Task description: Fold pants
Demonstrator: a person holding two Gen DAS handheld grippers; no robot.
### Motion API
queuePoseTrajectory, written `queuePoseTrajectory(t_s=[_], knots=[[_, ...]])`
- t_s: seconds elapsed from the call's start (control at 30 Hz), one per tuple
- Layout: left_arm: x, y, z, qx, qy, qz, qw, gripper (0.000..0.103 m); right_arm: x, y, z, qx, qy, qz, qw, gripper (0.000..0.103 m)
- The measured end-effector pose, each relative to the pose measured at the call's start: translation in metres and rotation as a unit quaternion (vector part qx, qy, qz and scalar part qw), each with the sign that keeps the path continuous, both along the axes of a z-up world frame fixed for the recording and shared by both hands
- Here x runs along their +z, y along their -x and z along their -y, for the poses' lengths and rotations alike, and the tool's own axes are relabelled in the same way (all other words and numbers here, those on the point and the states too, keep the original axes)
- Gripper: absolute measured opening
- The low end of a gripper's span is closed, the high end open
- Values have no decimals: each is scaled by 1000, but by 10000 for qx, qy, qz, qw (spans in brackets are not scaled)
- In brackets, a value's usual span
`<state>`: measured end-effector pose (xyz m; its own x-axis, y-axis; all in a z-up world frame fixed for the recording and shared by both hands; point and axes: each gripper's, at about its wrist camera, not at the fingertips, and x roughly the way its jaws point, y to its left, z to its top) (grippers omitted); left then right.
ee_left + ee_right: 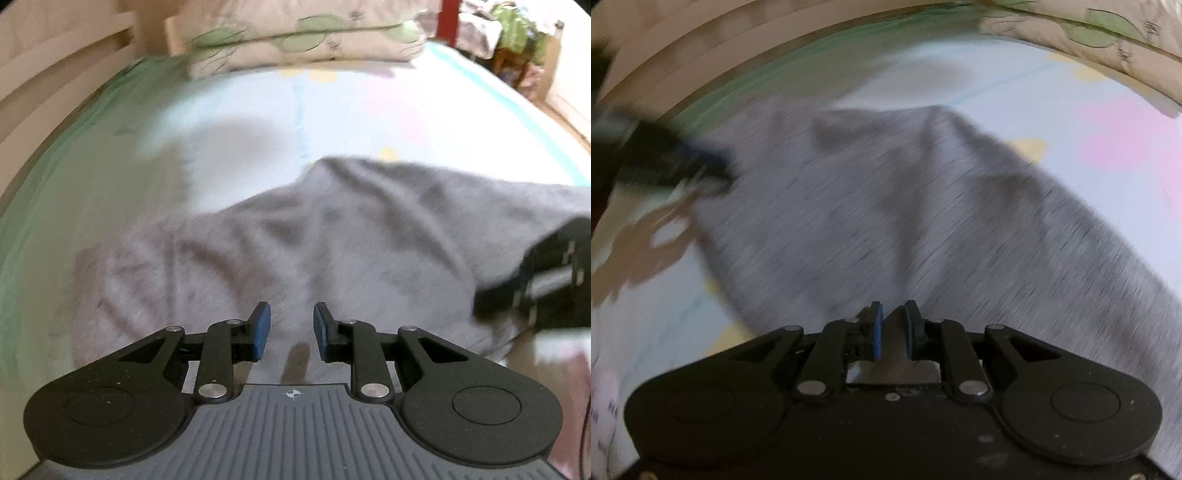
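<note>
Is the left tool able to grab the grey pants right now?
Probably yes. The left tool is open just above the grey pants, with nothing between them on the bed.

The left gripper (291, 330) has black linkage arms with silver pivot pins, blue pads on its fingers (261, 328), two rounded black housings with faint circular insets, and a grey ribbed body bearing a small crosshair mark; the right gripper (894, 328) is built alike, with blue pads, silver rivets and a dusty black body showing small screws.
</note>
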<state>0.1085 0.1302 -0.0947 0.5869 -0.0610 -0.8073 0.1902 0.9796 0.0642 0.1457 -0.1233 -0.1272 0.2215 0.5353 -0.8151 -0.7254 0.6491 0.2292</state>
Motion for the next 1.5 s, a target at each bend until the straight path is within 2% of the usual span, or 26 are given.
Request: queuePoseTrajectory(t_s=[0.07,0.13,0.2,0.23,0.3,0.37,0.5,0.63,0.8,0.9,1.03,1.13,1.17,1.2,1.23,1.27,1.4,1.5], knots=[[-4,-2,17,-293,26,-23,9996,25,3,15,2,173,40,-105,9998,15],[-14,-3,28,-476,-110,-160,9987,25,7,21,5,273,102,-149,9995,15],[-35,-6,30,-509,-84,-774,9957,26,12,23,15,259,143,-277,9992,15],[-42,-3,28,-456,-15,-910,9948,26,16,22,20,220,166,-277,9992,15],[-41,5,29,-605,-152,-781,9950,26,26,16,38,93,234,-181,9995,15],[-40,6,31,-756,-301,-823,9933,26,36,8,61,-155,352,5,9993,15],[-37,-4,37,-793,-339,-975,9915,26,46,-23,100,-868,570,409,9938,18],[-32,-22,35,-697,-173,-1085,9915,26,48,-63,119,-1366,364,776,9869,28],[-11,-44,43,-733,-33,-997,9923,26,41,-97,98,-883,240,1048,9903,34],[4,-65,50,-894,69,-888,9920,27,34,-114,88,-542,76,949,9940,38],[14,-104,56,-953,450,-906,9903,27,21,-130,80,-248,-2,867,9959,39],[17,-130,62,-862,756,-819,9900,37,9,-143,75,-77,-65,785,9969,39],[17,-137,65,-860,807,-755,9901,46,8,-143,76,-21,-138,796,9967,39],[16,-142,69,-861,853,-665,9904,50,8,-141,78,16,-189,842,9963,33],[18,-146,71,-879,891,-565,9905,50,11,-137,79,76,-237,920,9954,23],[17,-151,75,-904,891,-464,9908,50,12,-130,79,165,-210,1013,9945,4],[6,-163,91,-989,817,-262,9914,50,13,-93,71,617,-80,1383,9884,3],[-5,-164,101,-1100,788,-333,9902,50,8,-74,71,788,-61,1319,9881,3]])
